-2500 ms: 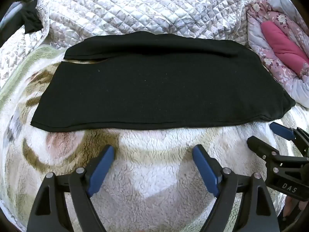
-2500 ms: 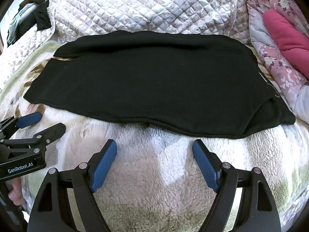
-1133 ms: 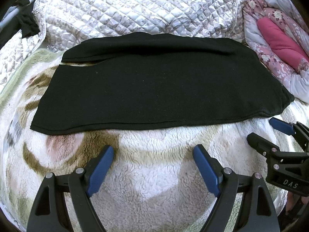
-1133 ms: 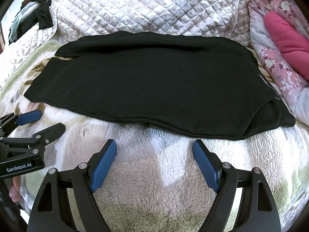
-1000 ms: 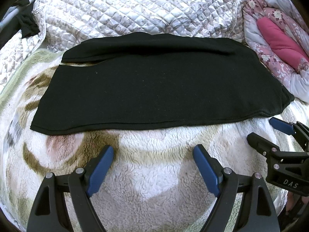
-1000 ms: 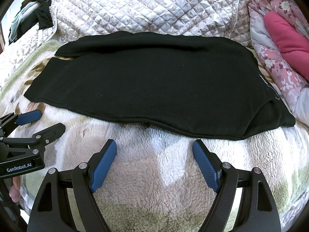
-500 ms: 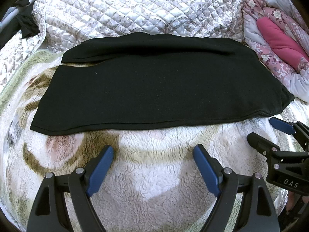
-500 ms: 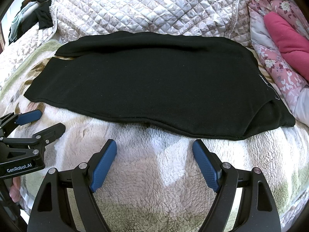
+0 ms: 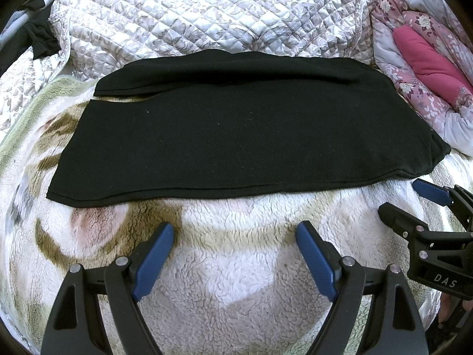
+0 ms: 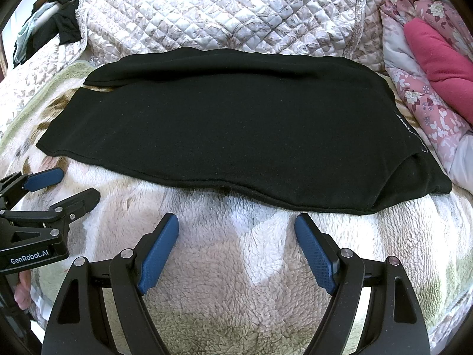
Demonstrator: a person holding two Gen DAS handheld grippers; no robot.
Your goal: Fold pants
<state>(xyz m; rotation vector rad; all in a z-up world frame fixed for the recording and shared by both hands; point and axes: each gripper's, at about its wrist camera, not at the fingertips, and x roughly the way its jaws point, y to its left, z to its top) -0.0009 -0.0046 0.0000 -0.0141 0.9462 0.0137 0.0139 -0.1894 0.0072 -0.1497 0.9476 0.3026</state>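
Pants (image 9: 245,136) are laid flat across the blanket (image 9: 236,281), legs stacked lengthwise, ready for a crosswise fold. Left gripper (image 9: 233,236) and right gripper (image 10: 236,227) are held released, empty, just short of the near hem, likely for edge grabs.
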